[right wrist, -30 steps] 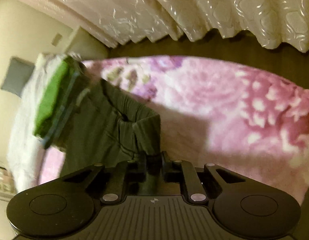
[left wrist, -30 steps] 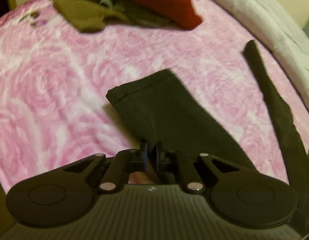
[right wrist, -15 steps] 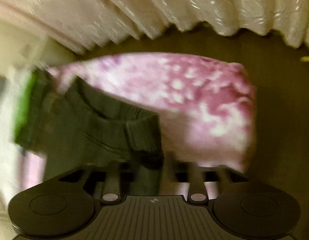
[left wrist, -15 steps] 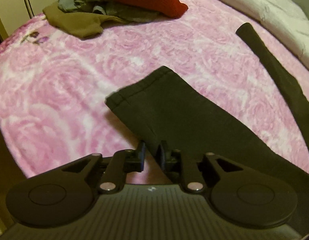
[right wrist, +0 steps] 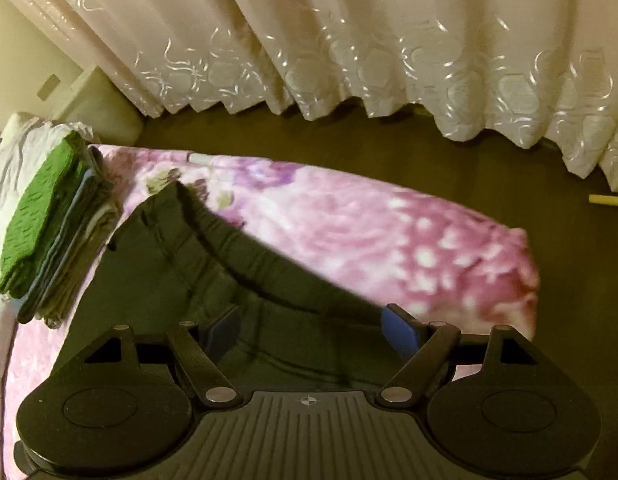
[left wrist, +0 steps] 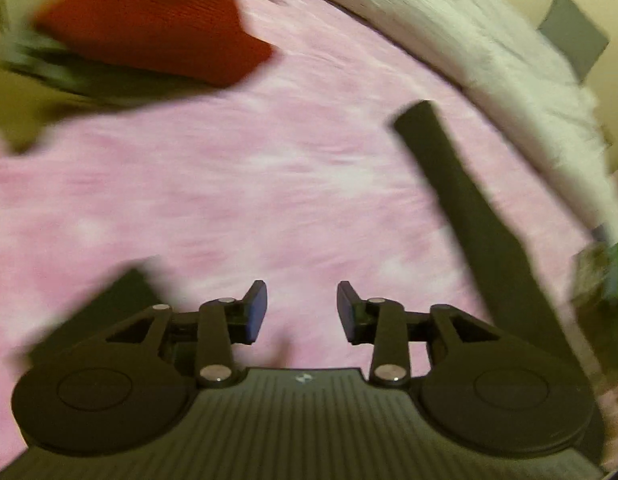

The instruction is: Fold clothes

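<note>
Over on the left of the right-wrist view, a neat stack of folded clothes topped by a green knit piece sits at the edge of the pink rose-patterned blanket, so some of the folding looks done. Beside the stack, running toward lower centre, lie the dark olive trousers, spread flat with the waistband facing the camera; they are not folded yet. The right gripper hangs just above that waistband with its jaws wide apart, holding nothing.

In the left-wrist view, the upper left holds a loose heap of clothes under a red knit sweater, which I judge is still waiting its turn. At lower centre the left gripper is released too, empty over bare blanket. One trouser leg slants down the right side.

That view is badly smeared: a dark corner at lower left may be the other leg, though I can't be sure. The trousers' lower part is hidden behind both grippers.
</note>
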Demonstrator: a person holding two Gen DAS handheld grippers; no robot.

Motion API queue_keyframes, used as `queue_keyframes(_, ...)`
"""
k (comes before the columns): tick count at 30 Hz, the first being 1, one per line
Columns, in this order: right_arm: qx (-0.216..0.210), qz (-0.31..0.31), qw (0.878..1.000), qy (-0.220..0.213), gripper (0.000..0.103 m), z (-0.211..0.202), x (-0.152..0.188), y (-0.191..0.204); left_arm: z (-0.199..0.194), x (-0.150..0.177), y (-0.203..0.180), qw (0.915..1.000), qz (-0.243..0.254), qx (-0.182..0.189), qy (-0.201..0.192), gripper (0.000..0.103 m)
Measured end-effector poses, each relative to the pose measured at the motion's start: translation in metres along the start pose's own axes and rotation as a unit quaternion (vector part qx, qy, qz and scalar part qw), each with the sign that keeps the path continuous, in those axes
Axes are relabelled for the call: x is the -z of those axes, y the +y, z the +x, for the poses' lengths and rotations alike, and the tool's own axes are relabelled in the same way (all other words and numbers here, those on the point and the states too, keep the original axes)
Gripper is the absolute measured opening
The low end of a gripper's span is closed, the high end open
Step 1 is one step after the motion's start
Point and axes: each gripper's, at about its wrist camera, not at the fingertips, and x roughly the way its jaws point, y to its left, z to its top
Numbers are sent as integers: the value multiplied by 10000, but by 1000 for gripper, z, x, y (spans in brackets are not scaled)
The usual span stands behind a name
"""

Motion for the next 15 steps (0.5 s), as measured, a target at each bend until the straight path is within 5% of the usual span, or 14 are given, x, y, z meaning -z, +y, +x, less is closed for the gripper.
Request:
queue_keyframes(3,115,183,9998,-39,81,7,2,12,51,-26,-36,9985,-175,476,184,34)
queue_keyframes(10,516,523,9970,-228,81,13,13,26,151,-70,-95,9974,-239,643,240,35)
queue_keyframes(13,652,661,9954,-253,81,14,23,30,178,-80,-107,9981,-141,483,350,26)
queue_keyframes(15,694,722,9947,-244,81,15,30,34,180,-84,-117,9990,143,311,276,7)
